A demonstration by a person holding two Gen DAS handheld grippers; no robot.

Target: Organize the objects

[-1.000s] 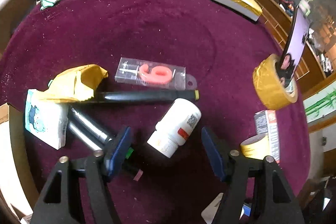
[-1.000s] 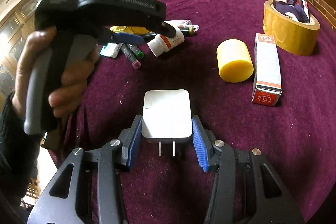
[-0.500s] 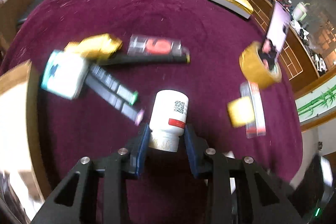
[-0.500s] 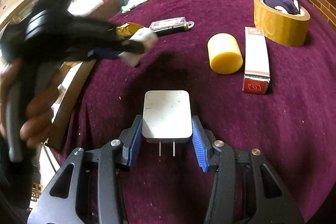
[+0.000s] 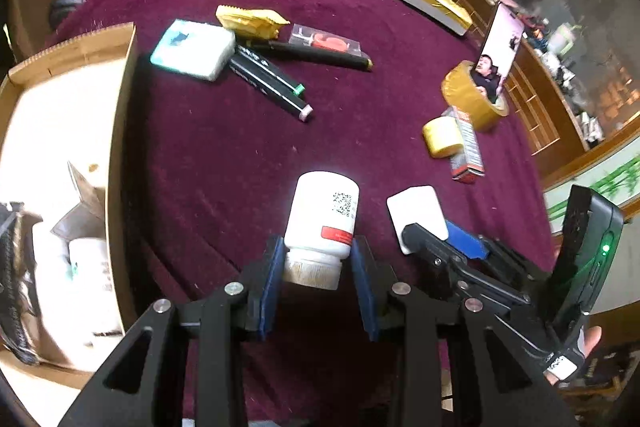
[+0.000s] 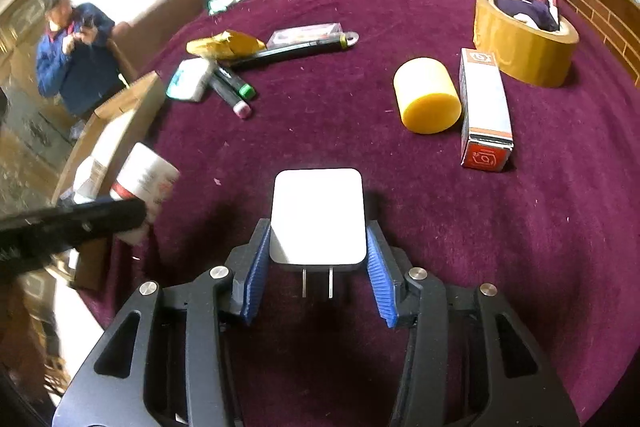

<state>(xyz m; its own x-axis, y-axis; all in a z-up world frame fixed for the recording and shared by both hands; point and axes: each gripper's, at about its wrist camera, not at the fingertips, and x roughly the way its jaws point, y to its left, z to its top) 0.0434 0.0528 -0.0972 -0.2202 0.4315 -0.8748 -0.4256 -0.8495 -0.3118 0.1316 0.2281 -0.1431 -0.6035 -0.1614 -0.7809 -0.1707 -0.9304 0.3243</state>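
Gripping by its cap, the left tool [image 5: 318, 277] holds a white plastic pill bottle with a red label band [image 5: 324, 213] at lower centre of the left view, above the maroon-clothed desk [image 5: 224, 155], right of an open cardboard box [image 5: 120, 131]. Further right, a white square plug adapter [image 6: 319, 215] is clamped between the right tool [image 6: 319, 269]'s blue pads.

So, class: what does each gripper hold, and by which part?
Left gripper: bottle, by its cap end. Right gripper: charger, by its sides near the prongs.
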